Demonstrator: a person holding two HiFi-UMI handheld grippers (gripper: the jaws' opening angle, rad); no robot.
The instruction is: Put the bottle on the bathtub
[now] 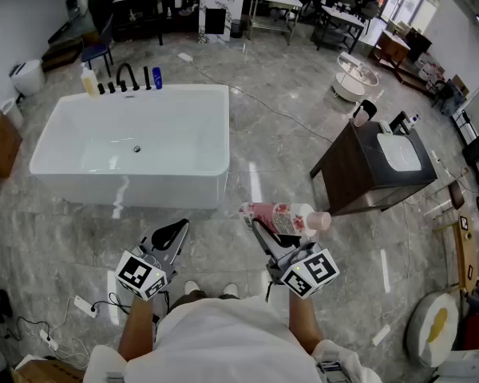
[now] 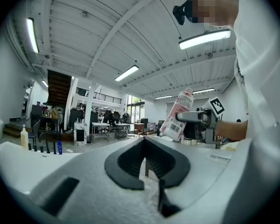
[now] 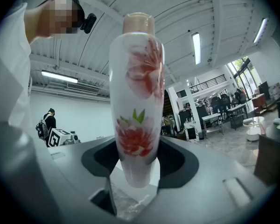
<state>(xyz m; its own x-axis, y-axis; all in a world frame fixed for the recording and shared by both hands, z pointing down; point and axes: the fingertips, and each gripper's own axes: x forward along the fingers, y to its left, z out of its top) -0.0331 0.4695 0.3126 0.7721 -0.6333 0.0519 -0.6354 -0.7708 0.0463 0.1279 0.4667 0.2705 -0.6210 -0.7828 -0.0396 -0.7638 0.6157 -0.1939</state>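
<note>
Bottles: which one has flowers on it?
The white flowered bottle held in the right hand-held gripper. The yellow bottle and blue bottle stand on the bathtub rim.

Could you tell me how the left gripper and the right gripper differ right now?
The right gripper is shut on the floral bottle; the left gripper holds nothing. The right gripper's fingers stand apart around it; the left gripper's fingers meet. Both point toward the bathtub.

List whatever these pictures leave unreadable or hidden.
- Print on the bottle: left gripper view, too small to read.
- The small things on the tub rim: head view, too small to name.
- Underside of the bottle: head view, hidden by the right tongs beneath it.
</note>
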